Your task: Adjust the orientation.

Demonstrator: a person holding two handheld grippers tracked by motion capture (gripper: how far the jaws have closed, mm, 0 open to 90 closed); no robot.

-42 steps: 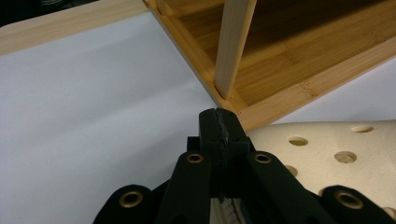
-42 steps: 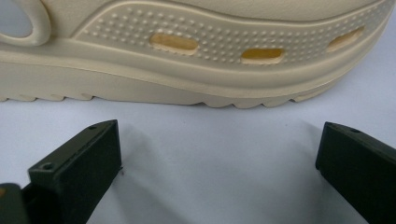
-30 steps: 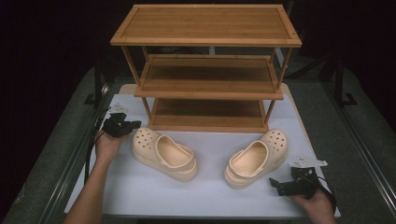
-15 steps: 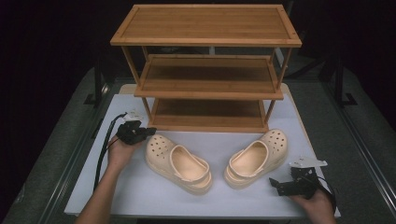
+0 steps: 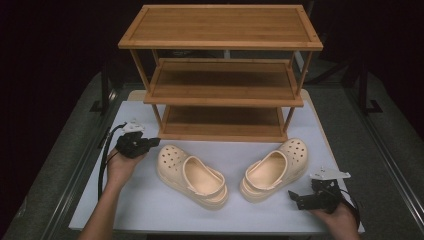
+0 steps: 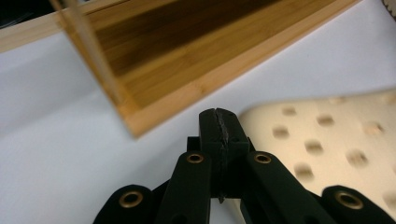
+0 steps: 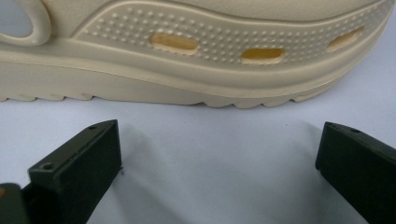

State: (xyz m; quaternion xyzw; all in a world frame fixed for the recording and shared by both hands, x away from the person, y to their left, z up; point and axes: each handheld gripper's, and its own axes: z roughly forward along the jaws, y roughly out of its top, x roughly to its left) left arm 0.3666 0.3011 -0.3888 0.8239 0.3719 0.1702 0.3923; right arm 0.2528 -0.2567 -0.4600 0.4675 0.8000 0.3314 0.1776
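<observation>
High view: a white table [image 5: 150, 210] carries a three-tier bamboo rack [image 5: 220, 75] at its far half, and two cream clogs lie on the open strip in front of it. The left clog [image 5: 192, 175] sits toe toward the rack's left front corner, heel toward the near edge; the right clog [image 5: 274, 169] angles the other way, toe toward the rack's right leg. Between their heels is a narrow gap of bare tabletop; more bare room lies near the front edge and at the far left. The left gripper [image 5: 150, 142] is held low just beside the left clog's toe, close to the rack's bottom shelf, the forearm coming up from the near edge. The right gripper [image 5: 294, 196] rests near the table's front right, just beside the right clog's heel side, pointing left. Dark floor and metal rails surround the table.

Left gripper view: the jaws are pressed together with nothing between them. The tip [image 6: 218, 122] points at the rack's bottom-shelf corner [image 6: 135, 119], with the clog's perforated toe [image 6: 327, 140] just to its right.

Right gripper view: the jaws stand wide apart over bare white surface, and the clog's sole and side wall [image 7: 210, 56] runs across just beyond them, not touching.
</observation>
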